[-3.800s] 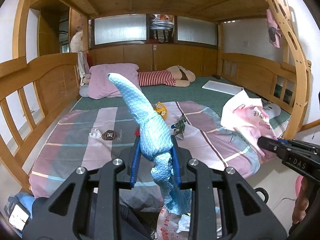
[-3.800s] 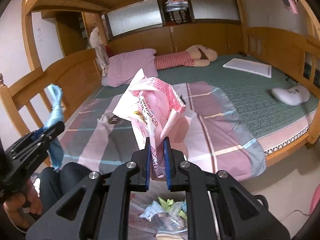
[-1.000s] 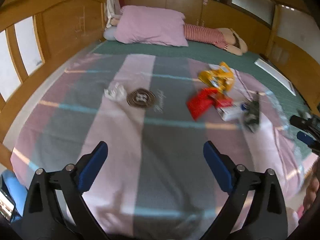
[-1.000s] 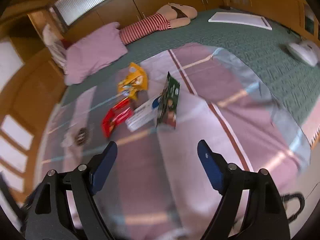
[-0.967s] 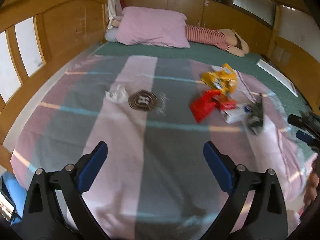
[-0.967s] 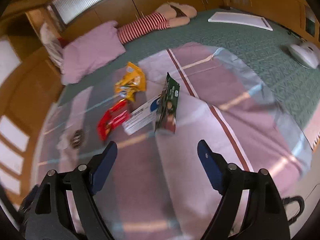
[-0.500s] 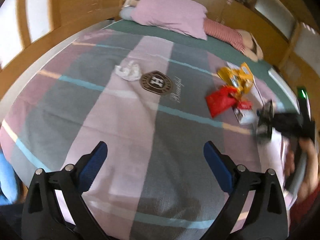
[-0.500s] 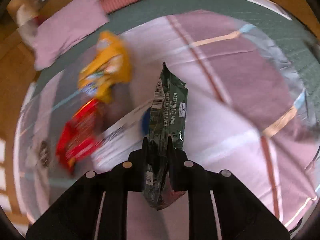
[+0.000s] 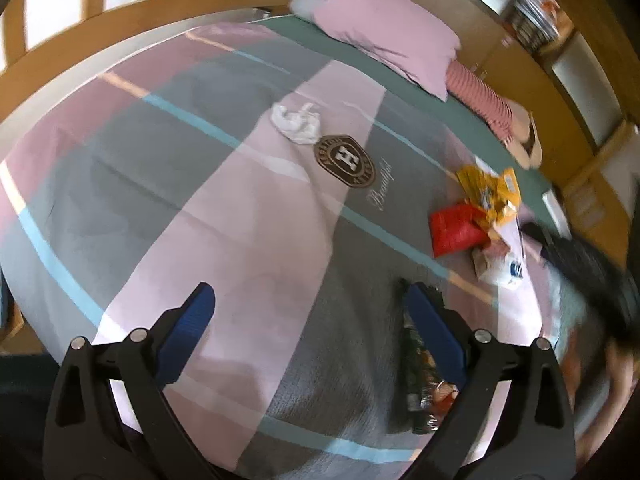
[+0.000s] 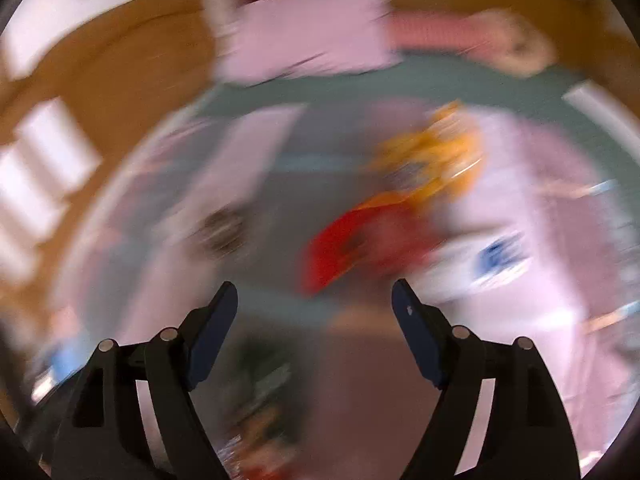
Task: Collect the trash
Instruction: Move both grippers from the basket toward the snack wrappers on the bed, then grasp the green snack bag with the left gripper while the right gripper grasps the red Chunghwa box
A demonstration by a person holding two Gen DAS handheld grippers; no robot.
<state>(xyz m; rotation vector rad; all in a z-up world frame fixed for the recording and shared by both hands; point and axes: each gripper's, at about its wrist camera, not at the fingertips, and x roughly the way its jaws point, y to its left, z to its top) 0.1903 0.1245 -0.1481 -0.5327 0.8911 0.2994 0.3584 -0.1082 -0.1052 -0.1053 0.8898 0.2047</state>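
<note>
My right gripper (image 10: 312, 308) opening, nothing between pads. Dark green crinkled foil snack wrapper (image 9: 416, 364) lies flat near quilt's (image 9: 256, 240) front edge. My left gripper (image 9: 308, 312) wide open, empty.

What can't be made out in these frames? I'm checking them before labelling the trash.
- Right wrist view: motion blur smears the red wrapper and yellow wrapper; print unreadable.
- Left wrist view: dark green packet partly hidden behind the left hand-held gripper.
- Left wrist view: right hand-held gripper is a dark blur.
</note>
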